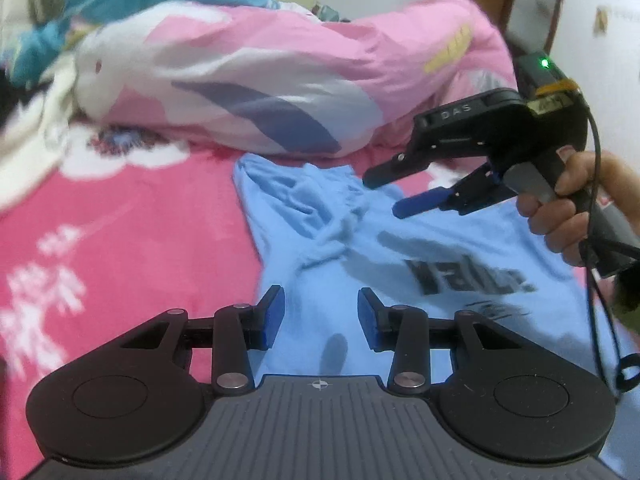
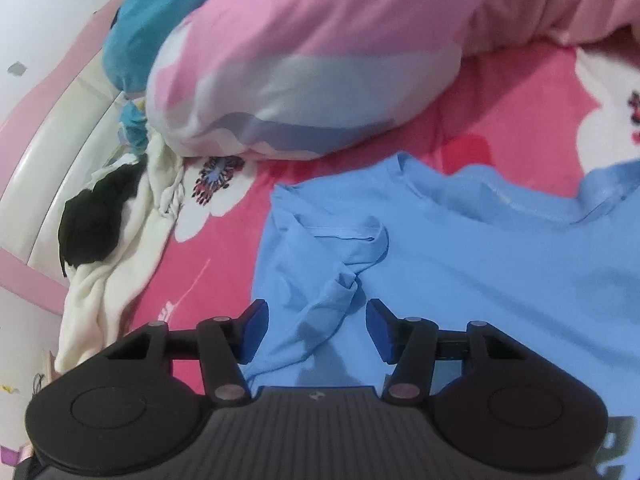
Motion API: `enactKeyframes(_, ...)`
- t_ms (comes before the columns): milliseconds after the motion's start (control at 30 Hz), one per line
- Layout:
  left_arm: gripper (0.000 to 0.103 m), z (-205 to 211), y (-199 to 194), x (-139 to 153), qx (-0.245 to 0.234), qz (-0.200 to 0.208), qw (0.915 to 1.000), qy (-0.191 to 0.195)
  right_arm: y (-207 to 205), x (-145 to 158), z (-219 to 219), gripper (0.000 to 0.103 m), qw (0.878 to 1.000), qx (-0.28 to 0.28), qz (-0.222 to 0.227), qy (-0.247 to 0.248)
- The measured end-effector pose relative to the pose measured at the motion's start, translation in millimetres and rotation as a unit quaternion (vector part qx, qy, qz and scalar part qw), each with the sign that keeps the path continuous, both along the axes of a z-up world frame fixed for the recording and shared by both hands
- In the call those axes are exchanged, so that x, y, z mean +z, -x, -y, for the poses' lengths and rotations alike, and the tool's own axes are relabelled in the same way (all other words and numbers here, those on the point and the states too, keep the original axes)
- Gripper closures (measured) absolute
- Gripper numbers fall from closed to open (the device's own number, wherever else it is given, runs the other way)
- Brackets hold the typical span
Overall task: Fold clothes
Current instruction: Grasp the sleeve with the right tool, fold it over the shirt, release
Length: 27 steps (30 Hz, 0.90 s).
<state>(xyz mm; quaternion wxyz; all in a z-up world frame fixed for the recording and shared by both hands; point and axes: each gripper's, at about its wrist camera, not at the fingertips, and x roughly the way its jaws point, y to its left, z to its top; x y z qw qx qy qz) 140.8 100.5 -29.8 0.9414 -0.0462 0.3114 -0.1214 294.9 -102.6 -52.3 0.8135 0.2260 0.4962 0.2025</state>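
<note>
One soft sky-blue cotton T-shirt [image 2: 460, 264] with dark lettering lies flat on the pink flowered bed sheet [image 1: 120, 216], just below the pink-and-white duvet [image 1: 280, 80]. Its neck faces the duvet, its long axis running away from it. Limp and light (likely bunching), so pinch the crumpled sleeve [image 2: 340, 256]. Right tool [image 1: 394, 194] and left tool [image 1: 320, 316]: spread, empty.

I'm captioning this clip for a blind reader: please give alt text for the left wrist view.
A light blue T-shirt with dark lettering lies rumpled on a pink floral bedsheet. The left tongs stand open above it, and the right tongs, held in a hand, are open over its crumpled sleeve. A pink and white duvet is heaped behind.
</note>
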Motion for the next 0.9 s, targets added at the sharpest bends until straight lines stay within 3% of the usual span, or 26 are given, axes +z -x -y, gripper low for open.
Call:
enactKeyframes(67, 0.063, 4.0, -9.9, -7.9, 0.012, 0.006, 0.9994, -0.032, -7.2, -11.3, -4.5, 0.051, 1.000, -0.011, -0.010, -0.008)
enactKeyframes(133, 0.063, 5.9, -15.7, -18.4, 0.019, -0.002, 0.9987, -0.047, -12.5, -20.9, -6.9, 0.073, 1.000, -0.016, -0.018, -0.010)
enactKeyframes(167, 0.064, 5.0, -15.7, -23.9, 0.019, -0.008, 0.9988, -0.044, -13.8, -22.9, -8.4, 0.093, 1.000, -0.019, -0.017, -0.009)
enactKeyframes(200, 0.064, 4.0, -13.7, -27.3, 0.016, -0.008, 0.9990, -0.041, -14.1, -22.7, -10.3, 0.097, 1.000, -0.021, -0.011, -0.006)
enactKeyframes(333, 0.064, 2.8, -8.7, -29.9, 0.008, 0.001, 0.9994, -0.034, -7.2, 1.7, -24.1, 0.099, 0.998, 0.003, 0.057, 0.004)
enactKeyframes(500, 0.064, 3.8, -6.5, -29.8, 0.008, 0.008, 0.9994, -0.032, -4.4, 40.9, -72.0, 0.099, 0.987, 0.081, 0.139, -0.006)
enactKeyframes(600, 0.064, -1.8, -6.5, -30.7, 0.015, 0.004, 0.9998, -0.012, -3.4, 56.9, -119.3, 0.099, 0.970, 0.162, 0.180, 0.002)
enactKeyframes(700, 0.064, -8.4, -7.8, -31.7, 0.021, -0.003, 0.9997, 0.010, -1.1, 58.1, -173.2, 0.099, 0.943, 0.260, 0.206, 0.029)
enactKeyframes(833, 0.064, -12.5, -8.4, -32.7, 0.024, -0.008, 0.9993, 0.027, -4.2, 28.8, -230.2, 0.099, 0.894, 0.387, 0.209, 0.086)
enactKeyframes(900, 0.064, -12.2, -8.7, -33.5, 0.023, -0.009, 0.9993, 0.027, -9.1, 11.0, -248.1, 0.098, 0.879, 0.424, 0.193, 0.101)
